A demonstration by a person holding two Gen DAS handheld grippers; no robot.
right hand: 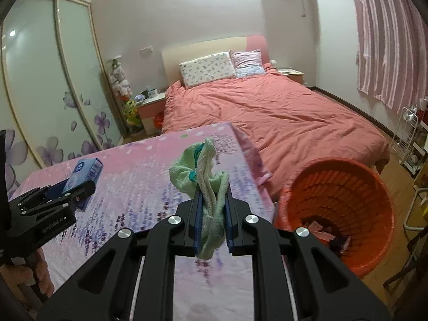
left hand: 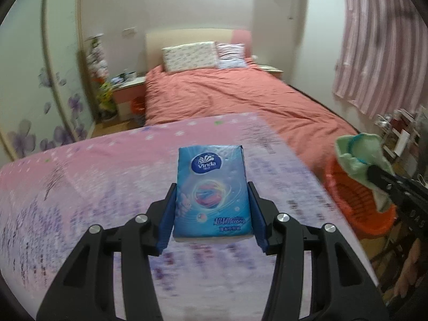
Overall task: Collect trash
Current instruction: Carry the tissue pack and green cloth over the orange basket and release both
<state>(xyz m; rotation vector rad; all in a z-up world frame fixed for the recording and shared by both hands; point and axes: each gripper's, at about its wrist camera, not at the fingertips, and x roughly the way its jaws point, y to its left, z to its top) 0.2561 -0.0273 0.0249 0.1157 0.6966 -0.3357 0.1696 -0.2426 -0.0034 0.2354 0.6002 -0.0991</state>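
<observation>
Left hand-held gripper clamps a blue tissue pack by its two long sides; we read "Vinda" on the wrapper. Pack is held clear above the desk, which wears a pink and lavender floral cloth. Right hand-held gripper is closed on a pale green cloth with teal trim, bunched and standing up out of the pads, its tail hanging below them. We see the cloth also raised off the desk, near its right edge. Orange basket sits on the floor just beside that edge, between desk and bed; a few items lie at its bottom, too small to identify. Fingers of a hand show under the left tool.
</observation>
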